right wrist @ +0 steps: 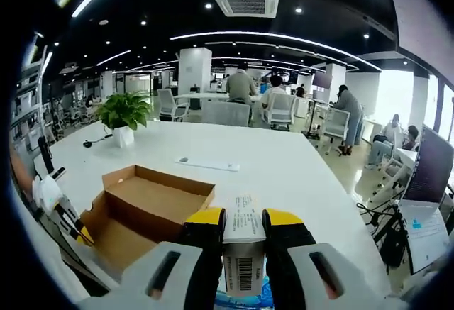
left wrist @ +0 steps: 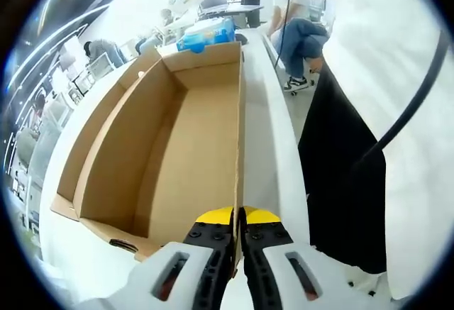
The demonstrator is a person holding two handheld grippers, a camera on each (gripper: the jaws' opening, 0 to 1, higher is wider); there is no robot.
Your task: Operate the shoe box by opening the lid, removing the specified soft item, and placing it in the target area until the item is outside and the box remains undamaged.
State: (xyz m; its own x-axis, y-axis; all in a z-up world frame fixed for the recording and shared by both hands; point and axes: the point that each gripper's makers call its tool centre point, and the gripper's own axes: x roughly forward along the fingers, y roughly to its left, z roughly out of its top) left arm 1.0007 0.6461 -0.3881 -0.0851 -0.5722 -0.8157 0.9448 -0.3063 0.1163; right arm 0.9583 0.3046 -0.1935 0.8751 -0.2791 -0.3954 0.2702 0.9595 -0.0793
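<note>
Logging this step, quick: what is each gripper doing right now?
Left gripper: jaws shut on the cardboard box side wall.
Right gripper: jaws shut on a packet with a barcode label.

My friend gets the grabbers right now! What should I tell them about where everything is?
Left hand-held gripper: shut on the near wall of the shoe box, holding it steady on the white table.
Right hand-held gripper: shut on the soft item, a packet with a printed label and barcode, held up over the table beside the box.
Done: the box is open, looks empty inside, and the packet is out. No damage to the box shows.
Left: set the packet down in the target area, which I cannot tell from these views, then let go of the box wall gently.
</note>
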